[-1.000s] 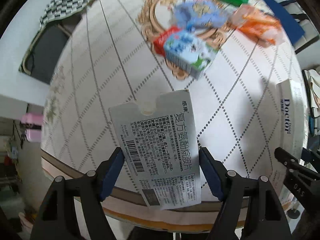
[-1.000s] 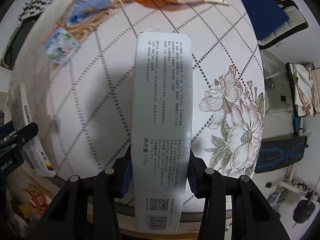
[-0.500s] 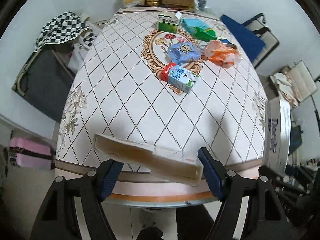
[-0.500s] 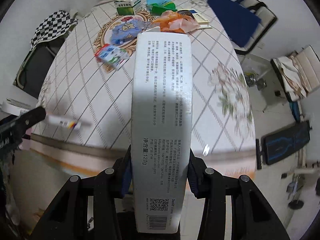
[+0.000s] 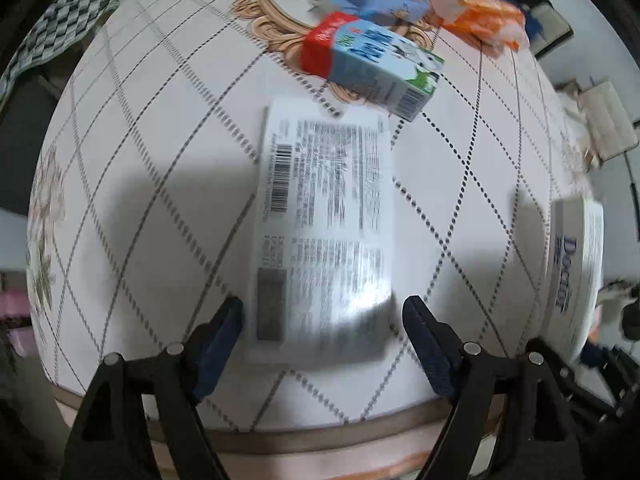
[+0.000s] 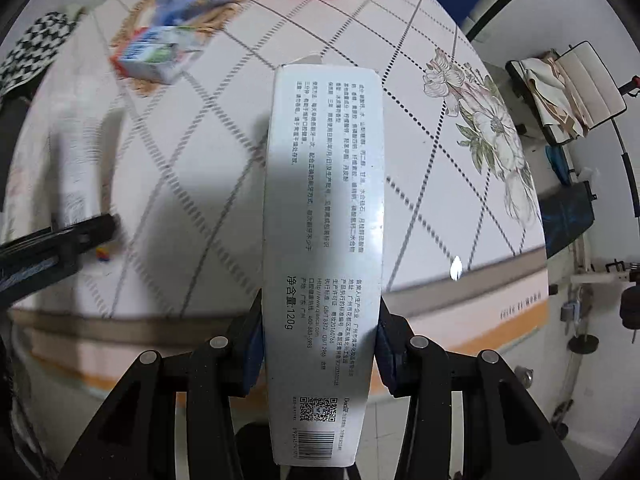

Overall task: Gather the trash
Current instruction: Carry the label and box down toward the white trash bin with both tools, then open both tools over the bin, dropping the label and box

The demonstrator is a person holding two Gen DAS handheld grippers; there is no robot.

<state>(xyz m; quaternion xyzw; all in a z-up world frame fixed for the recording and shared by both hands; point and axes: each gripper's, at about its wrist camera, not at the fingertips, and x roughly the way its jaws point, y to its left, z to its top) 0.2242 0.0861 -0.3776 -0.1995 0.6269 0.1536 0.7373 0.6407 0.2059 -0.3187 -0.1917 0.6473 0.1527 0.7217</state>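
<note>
Between the left gripper's (image 5: pixel 322 334) opening fingers, untouched, a flat white medicine box (image 5: pixel 324 224) lies on the table (image 5: pixel 160 184), long axis running away toward the milk carton (image 5: pixel 370 62), while the right gripper (image 6: pixel 320 342) clamps a long toothpaste box (image 6: pixel 324 240).

You've got a white tablecloth (image 5: pixel 168 184) w/ dotted grey diamond grid, tan floral medallion (image 5: pixel 276 4). Milk carton (image 5: pixel 372 68): red end, blue-white-green sides. White long box (image 6: pixel 324 216), black print. Orange wrapper (image 5: pixel 480 20). Black-white check cloth (image 5: pixel 56 36).
</note>
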